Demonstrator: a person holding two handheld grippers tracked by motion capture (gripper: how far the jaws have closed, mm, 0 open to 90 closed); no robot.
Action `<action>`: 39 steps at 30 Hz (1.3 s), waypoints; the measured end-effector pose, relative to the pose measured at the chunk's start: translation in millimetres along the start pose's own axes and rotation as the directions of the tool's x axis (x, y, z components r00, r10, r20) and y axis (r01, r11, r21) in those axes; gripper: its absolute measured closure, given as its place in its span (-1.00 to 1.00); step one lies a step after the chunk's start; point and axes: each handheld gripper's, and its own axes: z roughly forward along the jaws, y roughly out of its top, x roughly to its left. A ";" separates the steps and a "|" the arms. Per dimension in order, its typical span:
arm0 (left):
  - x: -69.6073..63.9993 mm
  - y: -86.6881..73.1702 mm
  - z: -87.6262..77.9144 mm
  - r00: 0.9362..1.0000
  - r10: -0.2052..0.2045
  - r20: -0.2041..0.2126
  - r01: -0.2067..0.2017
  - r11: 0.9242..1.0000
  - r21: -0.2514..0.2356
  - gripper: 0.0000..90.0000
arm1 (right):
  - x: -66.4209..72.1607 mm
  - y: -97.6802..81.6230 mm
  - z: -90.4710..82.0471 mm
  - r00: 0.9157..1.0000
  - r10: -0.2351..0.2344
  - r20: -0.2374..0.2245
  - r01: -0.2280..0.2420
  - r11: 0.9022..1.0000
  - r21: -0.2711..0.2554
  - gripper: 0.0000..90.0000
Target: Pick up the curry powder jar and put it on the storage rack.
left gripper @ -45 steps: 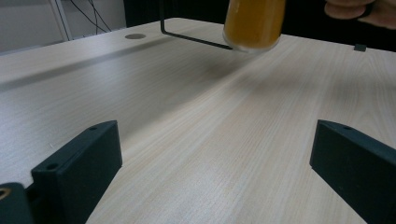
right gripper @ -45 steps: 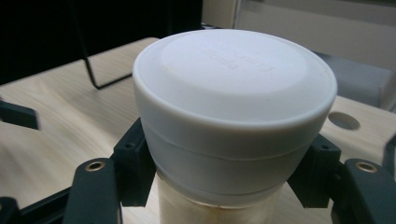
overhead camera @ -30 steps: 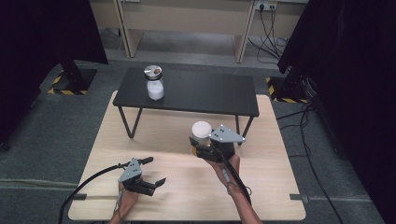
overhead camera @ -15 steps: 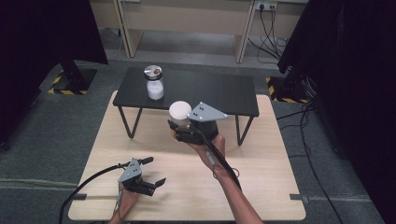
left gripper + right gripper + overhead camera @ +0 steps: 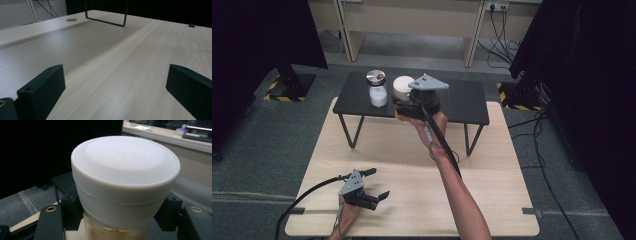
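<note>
Clamped in the right gripper is a white-lidded jar, its pale, clear body squeezed just under the lid by both black jaws, as is seen close up in the right gripper view. The jar is held upright in the air above the front edge of the small black raised table, near its middle. Just beside it, toward the left end of that table, a second jar with white contents and a metal lid is set down. Released and empty, the left gripper is rested low near the front left corner of the wooden desk, with only bare wood grain seen between its spread jaws.
</note>
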 end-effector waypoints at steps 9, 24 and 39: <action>-0.1 -0.6 0.2 1.000 -0.003 0.002 0.003 1.000 -0.003 -0.97 | -22.4 17.6 21.0 0.986 0.098 0.135 -0.103 0.994 0.035 -0.21; -0.6 -0.9 0.1 1.000 -0.001 0.000 0.001 1.000 -0.005 -0.97 | -37.1 15.5 28.4 0.955 0.127 0.267 -0.149 0.987 0.065 -0.21; -1.0 -1.1 -0.1 1.000 0.004 -0.001 -0.004 1.000 -0.006 -0.97 | -42.3 9.3 33.7 0.956 0.132 0.261 -0.156 0.985 0.075 -0.22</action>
